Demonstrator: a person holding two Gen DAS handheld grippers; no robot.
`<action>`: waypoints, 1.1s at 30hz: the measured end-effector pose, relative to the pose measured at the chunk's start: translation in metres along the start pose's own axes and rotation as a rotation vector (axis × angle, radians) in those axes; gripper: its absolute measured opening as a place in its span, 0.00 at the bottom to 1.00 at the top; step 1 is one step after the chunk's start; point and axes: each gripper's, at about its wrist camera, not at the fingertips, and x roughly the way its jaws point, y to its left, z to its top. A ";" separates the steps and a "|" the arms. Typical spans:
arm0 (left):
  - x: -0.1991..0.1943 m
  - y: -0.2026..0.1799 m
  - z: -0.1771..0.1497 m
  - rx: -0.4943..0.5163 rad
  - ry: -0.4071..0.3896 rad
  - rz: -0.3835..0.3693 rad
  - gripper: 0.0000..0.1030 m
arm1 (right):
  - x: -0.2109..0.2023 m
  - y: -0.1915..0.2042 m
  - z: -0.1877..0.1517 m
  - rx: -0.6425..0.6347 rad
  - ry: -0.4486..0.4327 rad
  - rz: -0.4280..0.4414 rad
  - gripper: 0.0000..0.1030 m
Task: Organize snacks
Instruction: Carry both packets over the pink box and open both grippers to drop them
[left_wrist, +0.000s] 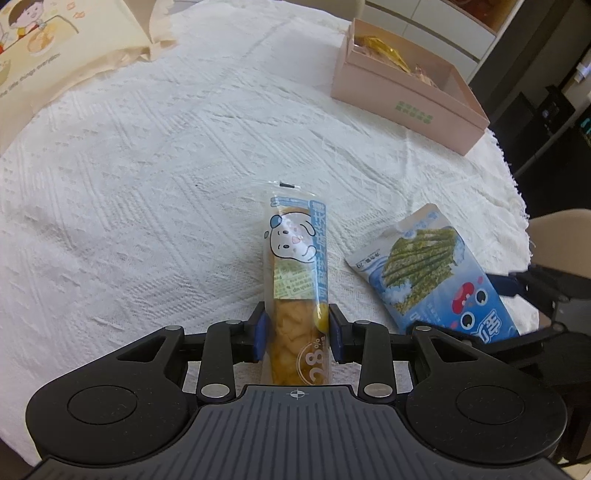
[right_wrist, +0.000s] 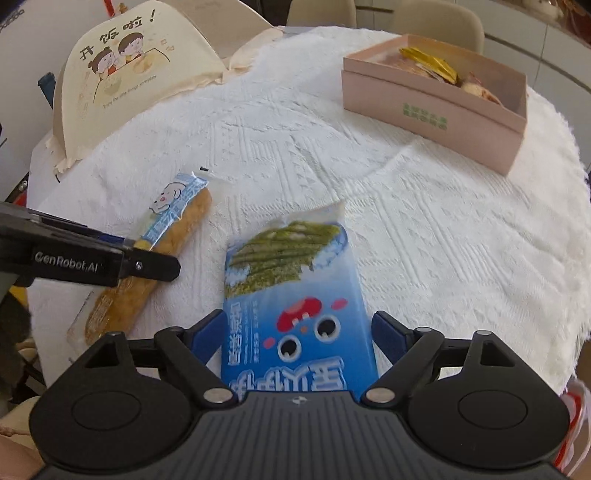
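Two snacks: left hand-held gripper (left_wrist: 296, 338) pinches bread stick (left_wrist: 295, 280); right (right_wrist: 299, 341) spread around seaweed pack (right_wrist: 295, 295).

Left wrist view: looks down along fingers (left_wrist: 260, 338), close over surface (left_wrist: 147, 184), bread stick pack (left_wrist: 295, 266) dead centre, pink box (left_wrist: 406, 88) at 1 o'clock. Right wrist view: same low forward angle, centred on seaweed pack (right_wrist: 295, 295). Shared: both packs, pink box (right_wrist: 432, 99), cartoon cover (right_wrist: 122, 62) at 10 o'clock.
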 end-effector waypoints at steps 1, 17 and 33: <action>0.000 0.000 0.001 0.000 0.006 0.001 0.35 | 0.001 0.002 0.002 -0.007 -0.003 -0.005 0.83; -0.059 -0.021 0.054 0.039 -0.188 -0.124 0.31 | -0.060 -0.022 0.014 0.056 -0.111 0.024 0.77; 0.048 -0.139 0.284 0.066 -0.186 -0.199 0.34 | -0.107 -0.107 0.055 0.075 -0.228 -0.075 0.79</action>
